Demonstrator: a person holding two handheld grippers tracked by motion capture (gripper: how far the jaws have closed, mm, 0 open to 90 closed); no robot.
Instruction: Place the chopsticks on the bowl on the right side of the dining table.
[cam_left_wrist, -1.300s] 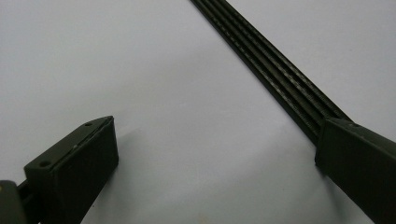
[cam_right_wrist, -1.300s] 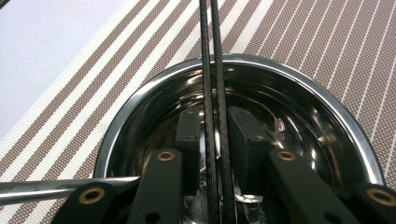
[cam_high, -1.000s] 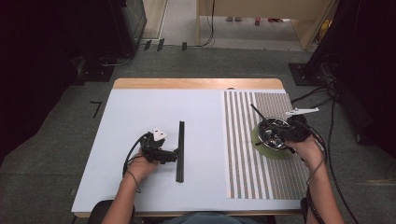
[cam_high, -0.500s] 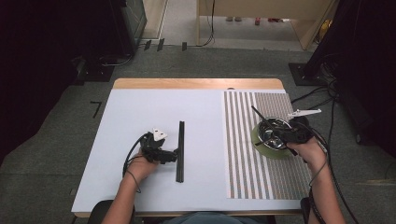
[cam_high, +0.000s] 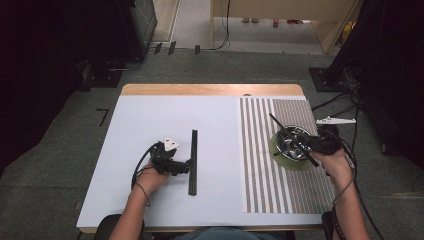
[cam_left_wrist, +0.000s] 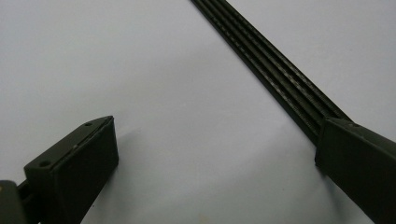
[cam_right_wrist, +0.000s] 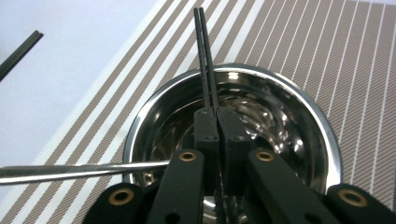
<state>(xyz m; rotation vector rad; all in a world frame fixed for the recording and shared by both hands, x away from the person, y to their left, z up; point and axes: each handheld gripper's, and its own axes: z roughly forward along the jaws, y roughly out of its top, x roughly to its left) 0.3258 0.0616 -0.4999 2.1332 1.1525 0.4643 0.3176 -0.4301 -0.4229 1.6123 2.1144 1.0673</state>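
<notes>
The right hand-held gripper (cam_right_wrist: 218, 122) has its jaws pressed together on a pair of black chopsticks (cam_right_wrist: 205, 56), having just closed the last bit onto them; the sticks run out past the jaw tips and over the far rim of a shiny steel bowl (cam_right_wrist: 299, 112). In the high view this right hand-held gripper (cam_high: 314, 145) sits over the bowl (cam_high: 292, 141), which rests in a green ring (cam_high: 282, 159) on the striped placemat (cam_high: 260, 165) covering the right part of the worktop, nearer its right edge than its middle, and the chopsticks (cam_high: 285, 131) slant across the bowl toward the far left. A thin metal rod (cam_right_wrist: 70, 171) crosses the right gripper view from the left edge to the bowl's near rim. The left hand-held gripper (cam_high: 181, 167) lies low on the pale blue sheet (cam_high: 150, 120) left of the worktop's middle, jaws wide apart and gripping nothing. One of its jaw tips touches a long black ribbed strip (cam_left_wrist: 275, 70), while the other stands well clear on bare sheet. That strip (cam_high: 193, 160) lies straight, running from near to far, just left of the placemat's left edge. A white bracket (cam_high: 334, 120) rests at the worktop's right edge.
</notes>
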